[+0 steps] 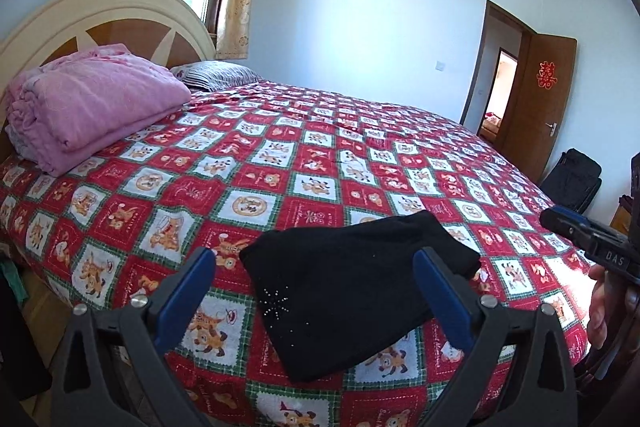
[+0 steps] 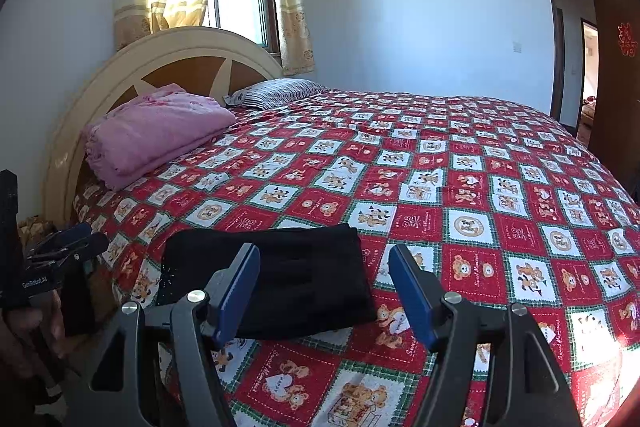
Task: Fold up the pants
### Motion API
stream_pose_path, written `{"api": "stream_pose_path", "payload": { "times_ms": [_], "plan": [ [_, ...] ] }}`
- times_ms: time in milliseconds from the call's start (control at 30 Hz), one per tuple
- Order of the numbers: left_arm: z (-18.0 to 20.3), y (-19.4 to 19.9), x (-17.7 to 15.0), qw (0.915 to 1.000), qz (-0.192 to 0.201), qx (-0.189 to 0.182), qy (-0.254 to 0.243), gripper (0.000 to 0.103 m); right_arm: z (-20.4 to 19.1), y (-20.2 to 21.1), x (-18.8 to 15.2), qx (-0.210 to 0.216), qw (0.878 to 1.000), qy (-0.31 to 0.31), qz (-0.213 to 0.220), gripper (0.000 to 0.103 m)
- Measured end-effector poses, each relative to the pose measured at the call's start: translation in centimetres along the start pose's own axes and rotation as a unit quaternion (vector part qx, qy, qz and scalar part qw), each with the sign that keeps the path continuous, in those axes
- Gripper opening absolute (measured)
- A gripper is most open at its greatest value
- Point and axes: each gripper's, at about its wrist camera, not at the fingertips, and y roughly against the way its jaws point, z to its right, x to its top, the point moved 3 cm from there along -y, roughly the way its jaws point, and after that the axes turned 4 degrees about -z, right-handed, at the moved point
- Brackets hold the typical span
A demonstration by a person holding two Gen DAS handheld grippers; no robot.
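The black pants (image 1: pixel 352 291) lie folded into a compact rectangle near the front edge of the bed; they also show in the right wrist view (image 2: pixel 288 275). A small sparkly pattern shows on their near left part. My left gripper (image 1: pixel 316 267) is open and empty, held above and in front of the pants. My right gripper (image 2: pixel 324 263) is open and empty, above the pants' right edge. The right gripper also shows at the right edge of the left wrist view (image 1: pixel 588 235), and the left gripper at the left edge of the right wrist view (image 2: pixel 72 243).
The bed has a red patchwork cover (image 1: pixel 320 155) with bear prints. A folded pink blanket (image 1: pixel 88 103) and a striped pillow (image 1: pixel 216 73) lie by the headboard (image 1: pixel 100 11). An open wooden door (image 1: pixel 548 99) and a black bag (image 1: pixel 572 179) are at the right.
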Motion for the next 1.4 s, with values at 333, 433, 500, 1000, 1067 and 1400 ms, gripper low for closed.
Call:
{"api": "stream_pose_path", "payload": {
  "times_ms": [333, 433, 500, 1000, 1067, 1400],
  "plan": [
    [-0.21, 0.13, -0.09, 1.0, 0.003, 0.001, 0.004, 0.101, -0.17, -0.23, -0.11, 0.003, 1.0, -0.003, -0.006, 0.075],
    [-0.17, 0.15, -0.12, 1.0, 0.001, 0.001, 0.002, 0.101, -0.21, -0.12, -0.04, 0.004, 1.0, -0.003, -0.004, 0.075],
    [-0.11, 0.16, -0.11, 1.0, 0.001, 0.0, 0.0, 0.101, -0.05, -0.08, 0.0, 0.003, 1.0, -0.004, -0.002, 0.075],
    [0.1, 0.4, -0.02, 1.0, 0.003, 0.002, -0.004, 0.101, -0.08, -0.06, 0.08, 0.005, 1.0, -0.006, -0.001, 0.075],
    [0.11, 0.4, -0.04, 1.0, 0.004, 0.002, -0.003, 0.101, -0.06, -0.05, 0.07, 0.005, 1.0, -0.005, -0.002, 0.075],
    [0.16, 0.16, -0.15, 1.0, -0.001, 0.003, -0.001, 0.103, -0.03, -0.06, 0.11, 0.004, 1.0, -0.005, -0.001, 0.075]
  ]
}}
